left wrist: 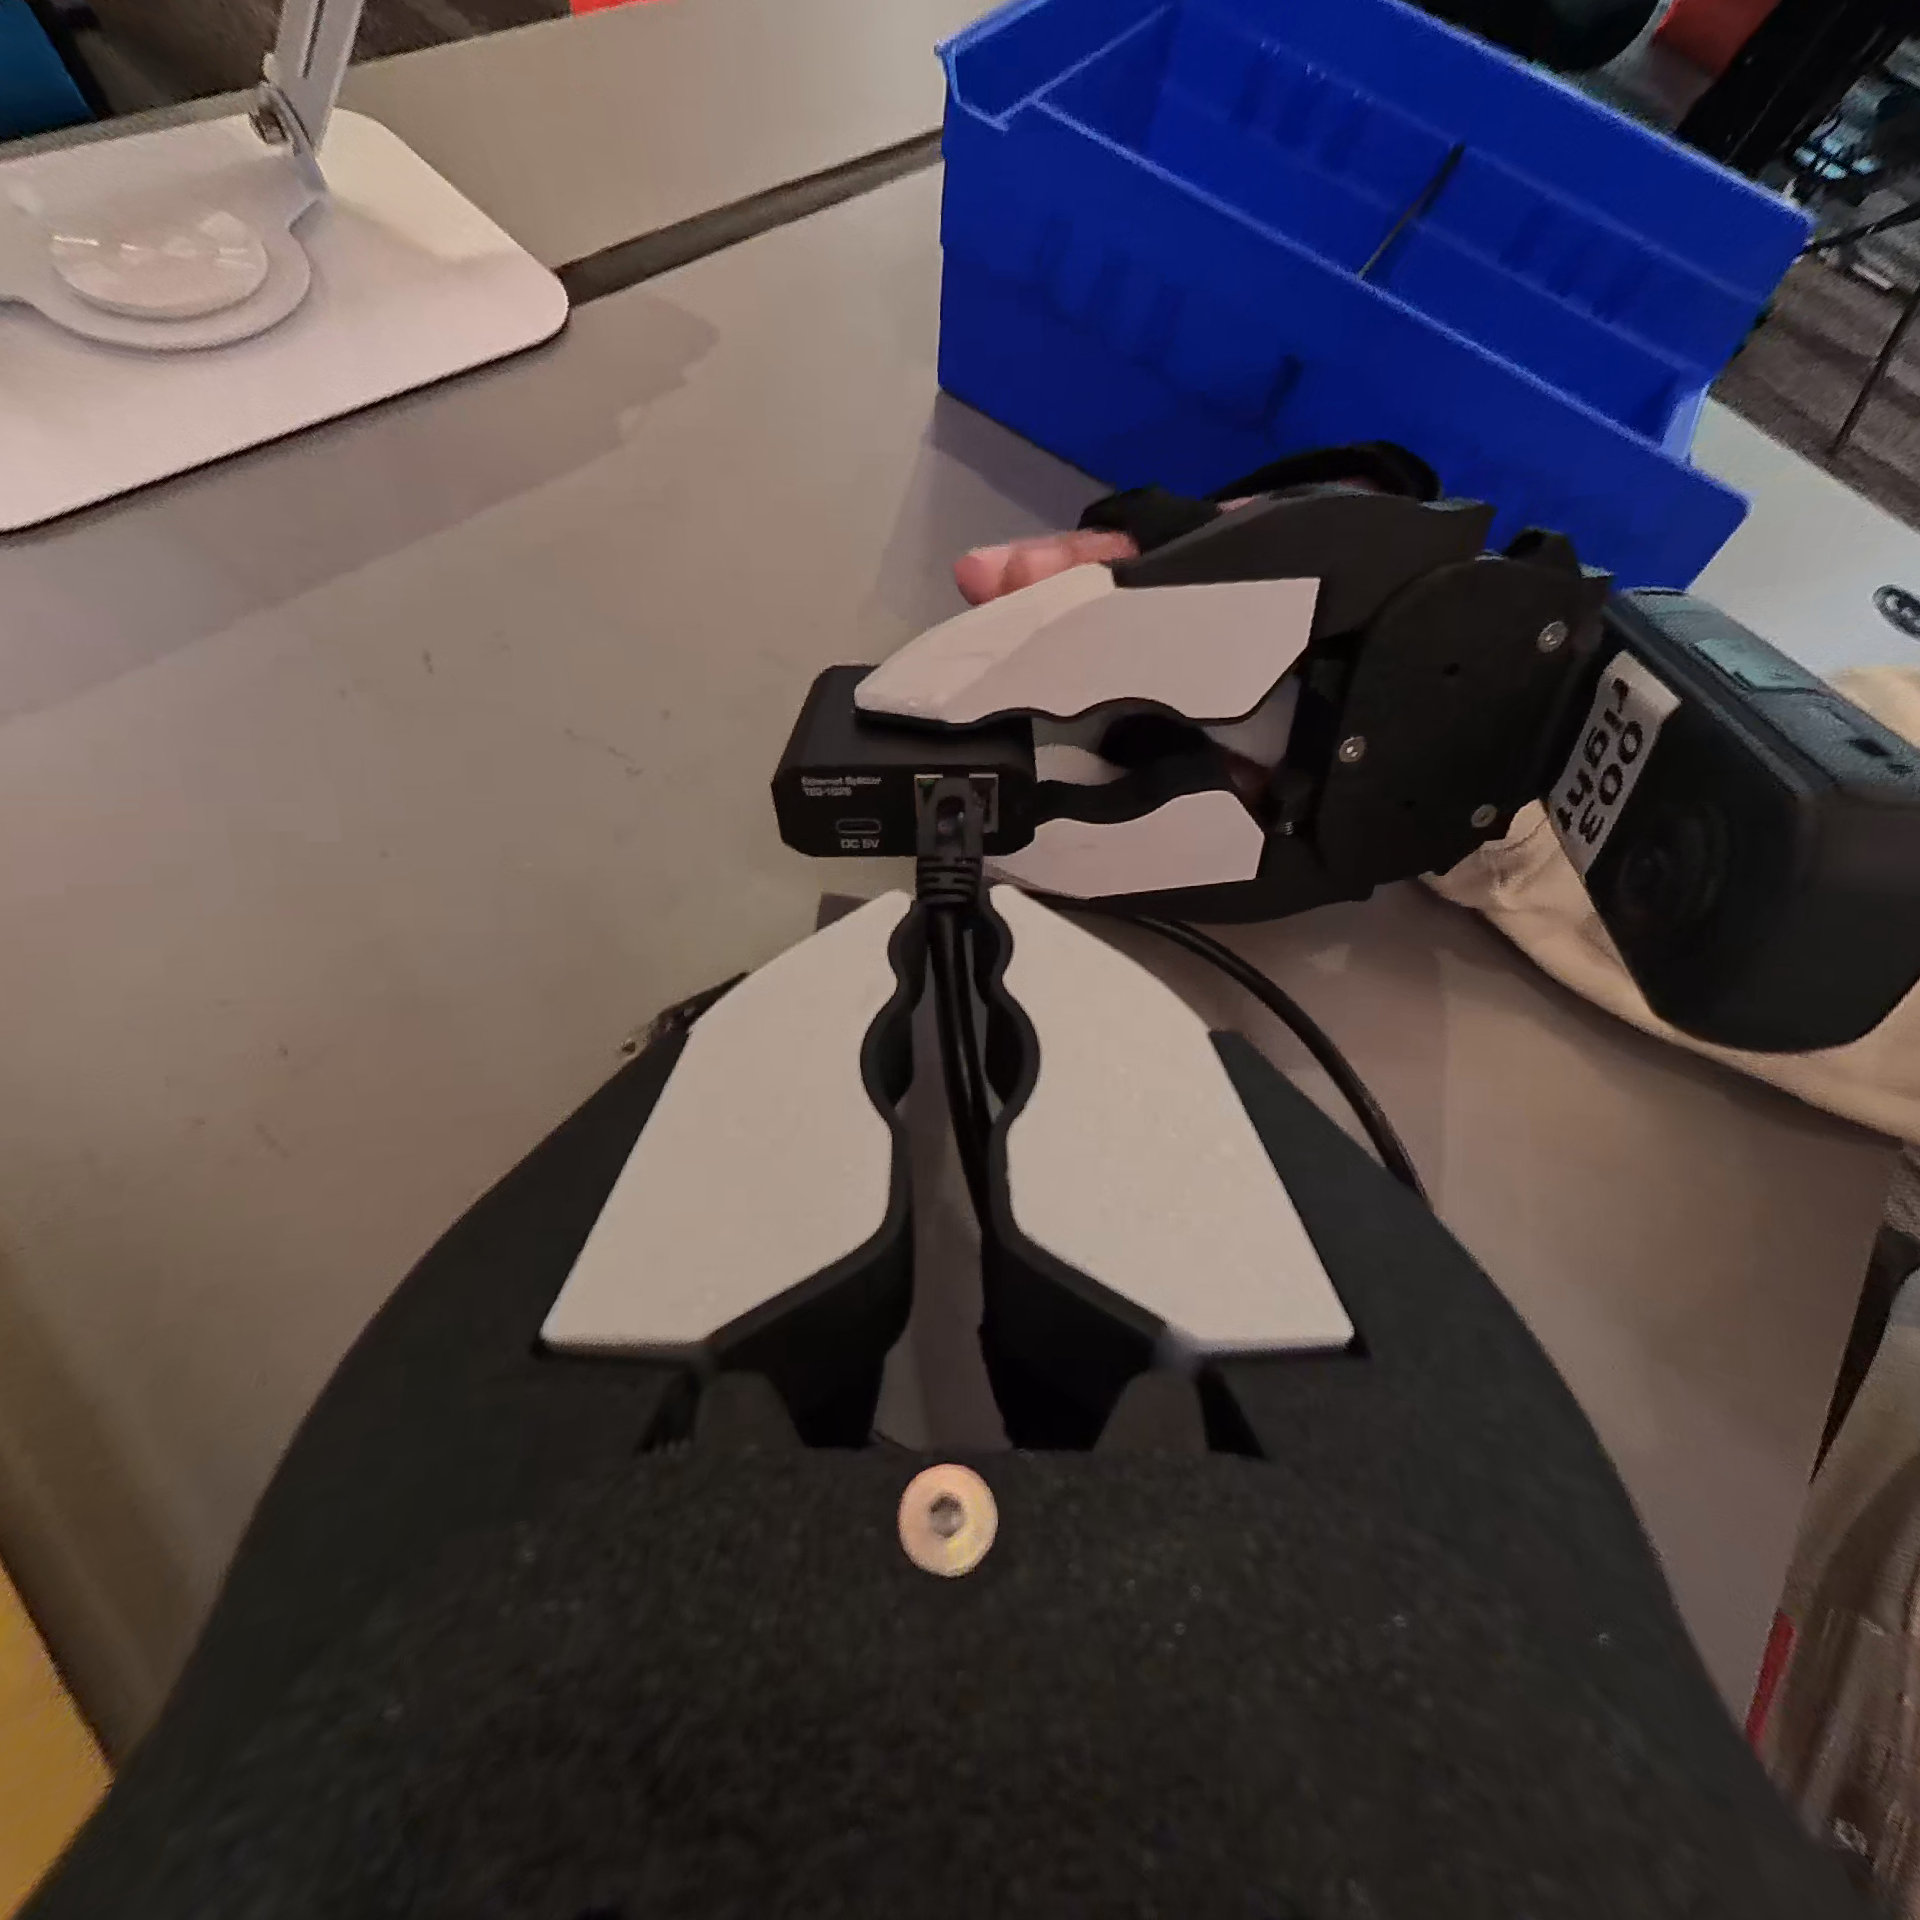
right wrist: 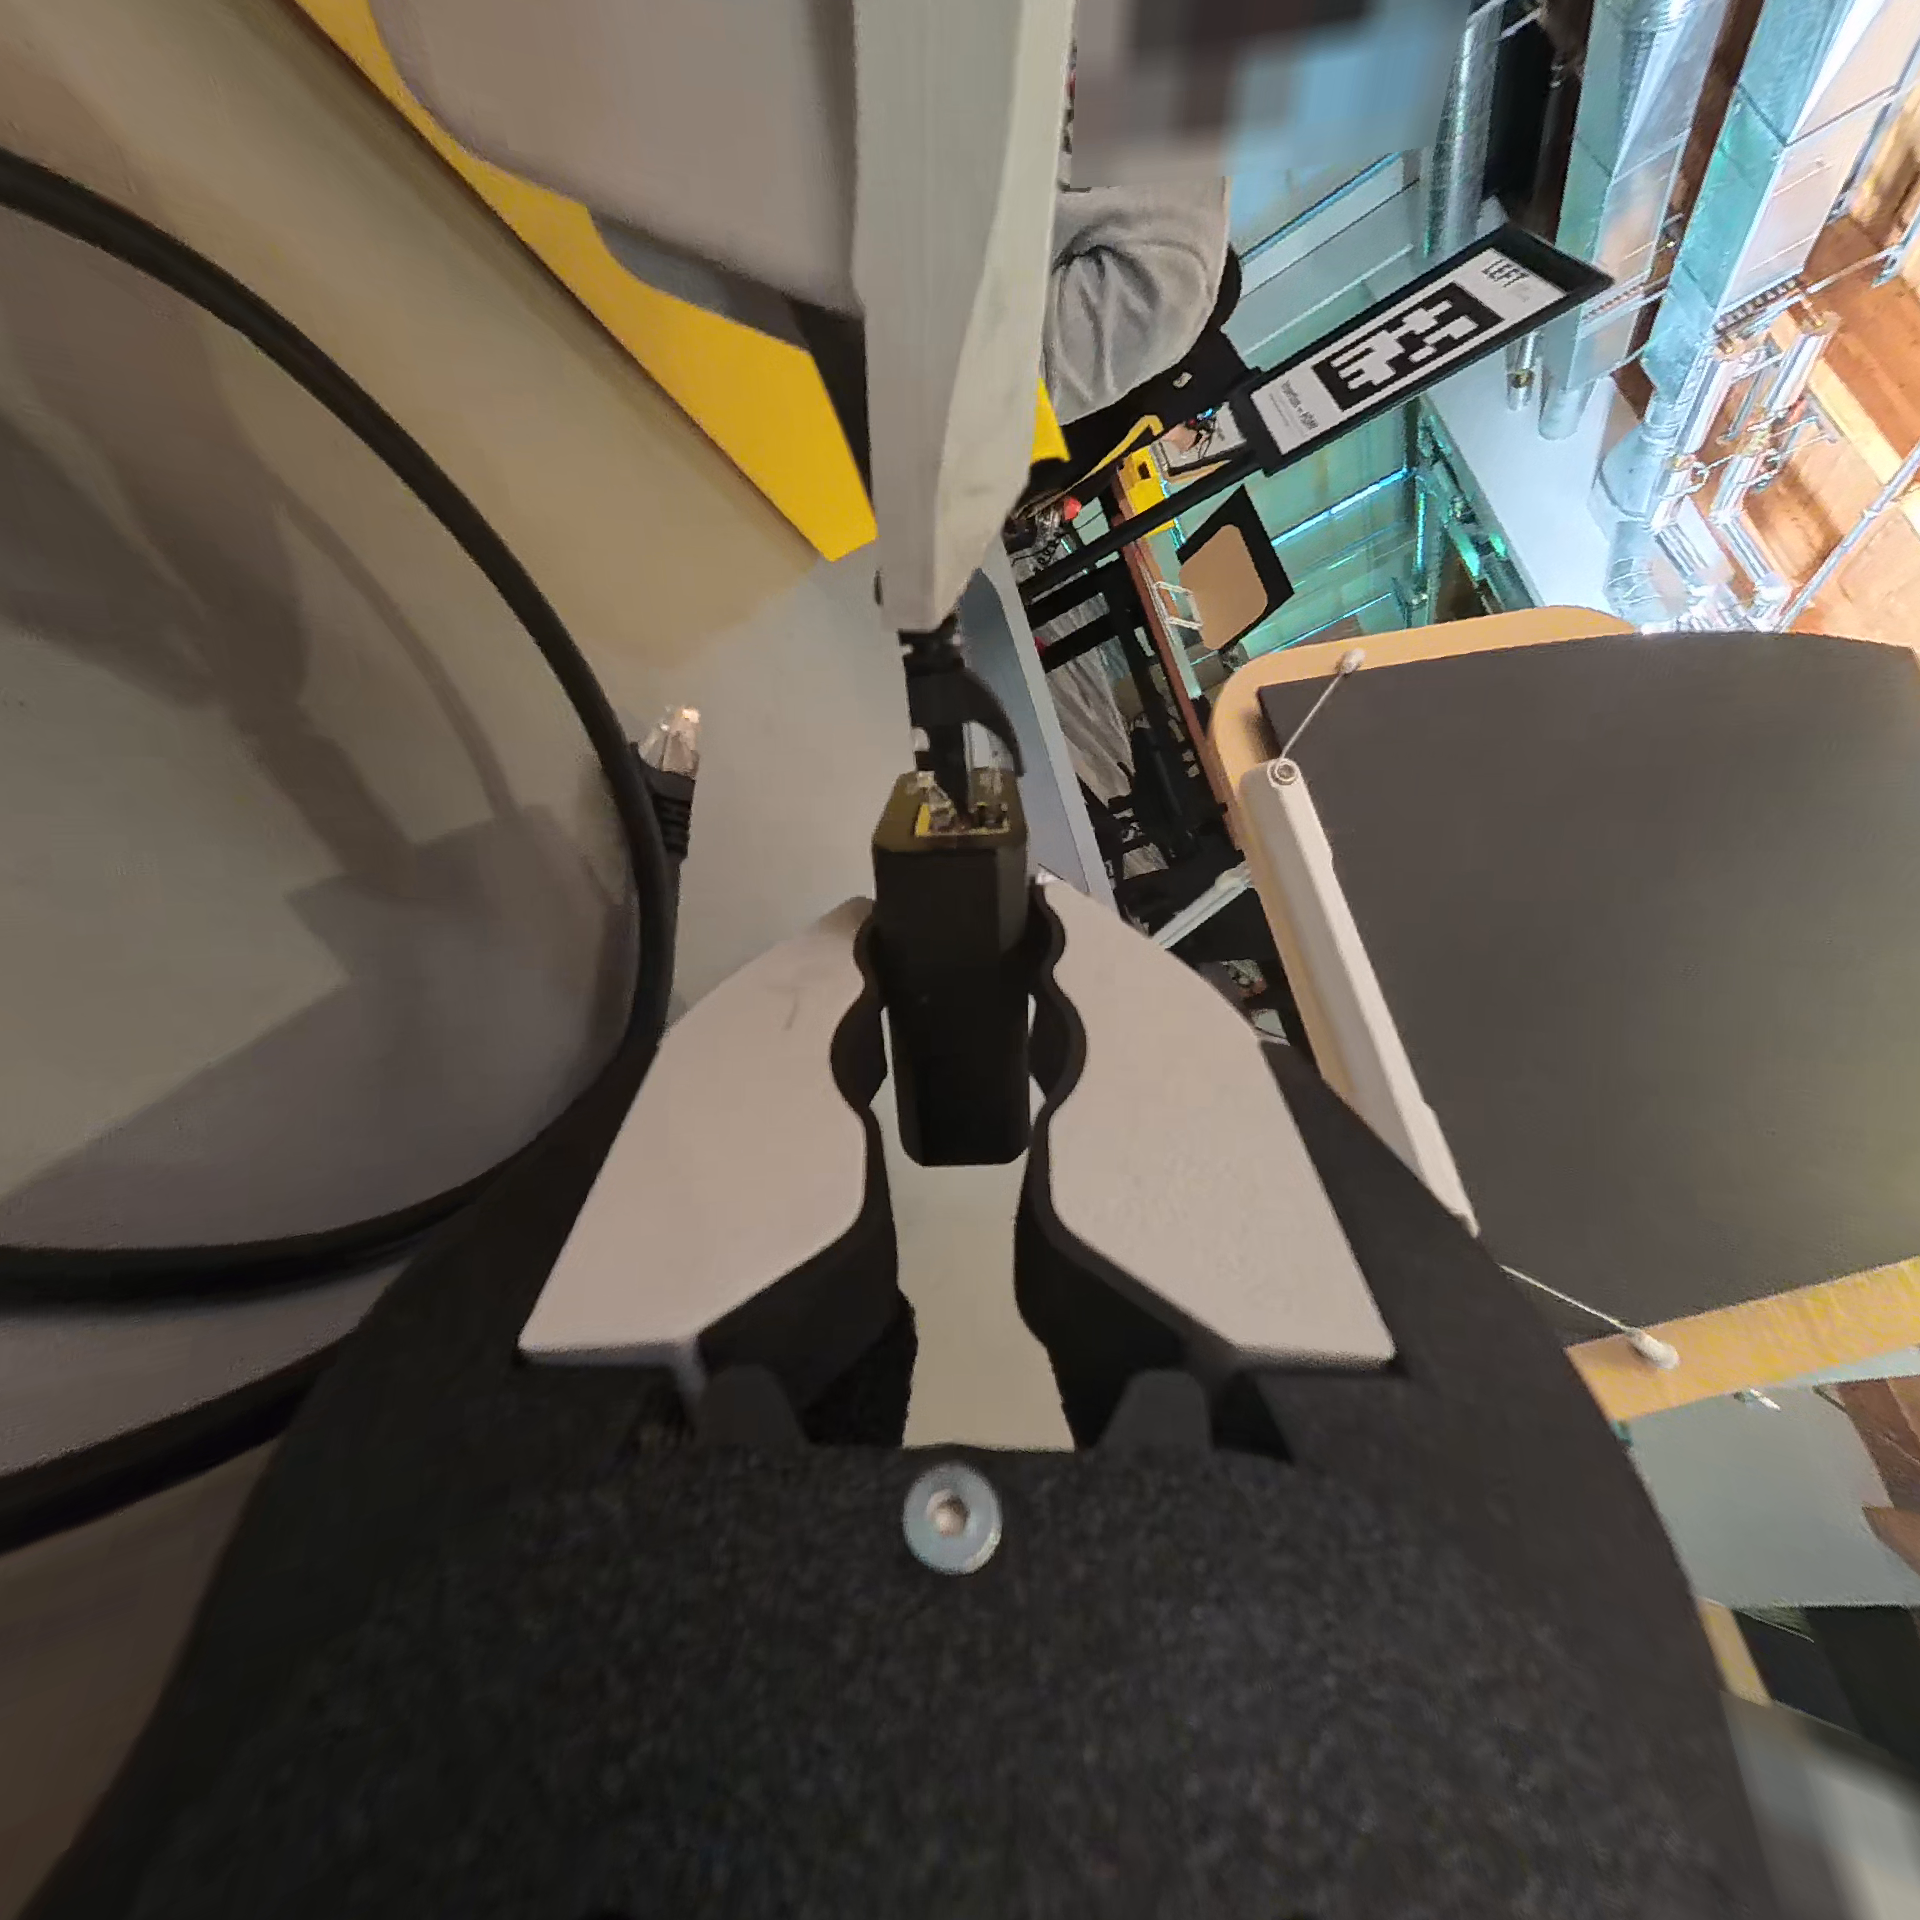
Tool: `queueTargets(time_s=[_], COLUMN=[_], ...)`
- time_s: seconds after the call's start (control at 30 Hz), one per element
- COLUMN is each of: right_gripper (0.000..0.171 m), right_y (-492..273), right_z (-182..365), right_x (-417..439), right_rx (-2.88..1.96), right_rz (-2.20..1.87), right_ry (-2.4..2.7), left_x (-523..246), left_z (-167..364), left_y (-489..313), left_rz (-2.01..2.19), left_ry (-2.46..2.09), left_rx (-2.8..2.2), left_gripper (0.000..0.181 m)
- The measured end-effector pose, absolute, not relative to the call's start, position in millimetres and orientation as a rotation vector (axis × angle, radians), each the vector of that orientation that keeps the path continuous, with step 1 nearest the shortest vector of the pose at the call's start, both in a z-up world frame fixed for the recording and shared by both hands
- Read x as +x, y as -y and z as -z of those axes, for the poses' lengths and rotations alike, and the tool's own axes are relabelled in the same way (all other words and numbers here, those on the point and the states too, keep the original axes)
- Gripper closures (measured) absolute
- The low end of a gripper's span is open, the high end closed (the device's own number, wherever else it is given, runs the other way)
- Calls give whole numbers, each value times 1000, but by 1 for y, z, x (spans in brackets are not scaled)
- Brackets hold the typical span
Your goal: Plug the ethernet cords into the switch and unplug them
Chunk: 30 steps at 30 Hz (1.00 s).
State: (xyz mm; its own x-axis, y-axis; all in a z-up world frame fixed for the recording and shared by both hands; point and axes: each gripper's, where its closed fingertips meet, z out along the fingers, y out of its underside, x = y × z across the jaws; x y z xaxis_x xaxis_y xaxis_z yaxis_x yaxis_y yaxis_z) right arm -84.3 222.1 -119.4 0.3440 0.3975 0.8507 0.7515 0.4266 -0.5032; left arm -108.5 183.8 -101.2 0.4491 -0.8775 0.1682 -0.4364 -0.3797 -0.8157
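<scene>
Right gripper (right wrist: 951, 935) clamping the small black switch (left wrist: 902, 774) by its body, holding it just above the grey table (left wrist: 416, 831) in front of a blue bin (left wrist: 1299, 260). Left gripper (left wrist: 948, 914) closing narrowly on a black ethernet cord (left wrist: 951, 997), its plug (left wrist: 943, 842) sitting in the switch's port. Lying loose on the table, a second plug (right wrist: 670, 769) with its cable looping away.
</scene>
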Motion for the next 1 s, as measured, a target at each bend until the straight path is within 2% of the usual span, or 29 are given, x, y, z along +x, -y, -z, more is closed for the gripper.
queueTargets(time_s=[0.53, 0.7, 0.83, 1.0], right_gripper=[148, 146, 138, 110], right_y=[-224, -215, -200, -179], right_z=[129, 118, 96, 61], right_x=[-87, -93, -97, -98], right_rx=[-1197, -1142, -1147, -1118], right_rz=[371, 205, -60, -453], right_ry=[1317, 1265, 1149, 1005], left_x=[-110, -116, -120, -126], left_z=[112, 101, 81, 43], left_y=[-188, -182, -172, -146], left_rz=[784, 869, 1102, 1620], left_ry=[-1085, -1153, -1184, -1153], left_rx=[-2033, -2027, -1955, -1778], left_gripper=[173, 173, 173, 173])
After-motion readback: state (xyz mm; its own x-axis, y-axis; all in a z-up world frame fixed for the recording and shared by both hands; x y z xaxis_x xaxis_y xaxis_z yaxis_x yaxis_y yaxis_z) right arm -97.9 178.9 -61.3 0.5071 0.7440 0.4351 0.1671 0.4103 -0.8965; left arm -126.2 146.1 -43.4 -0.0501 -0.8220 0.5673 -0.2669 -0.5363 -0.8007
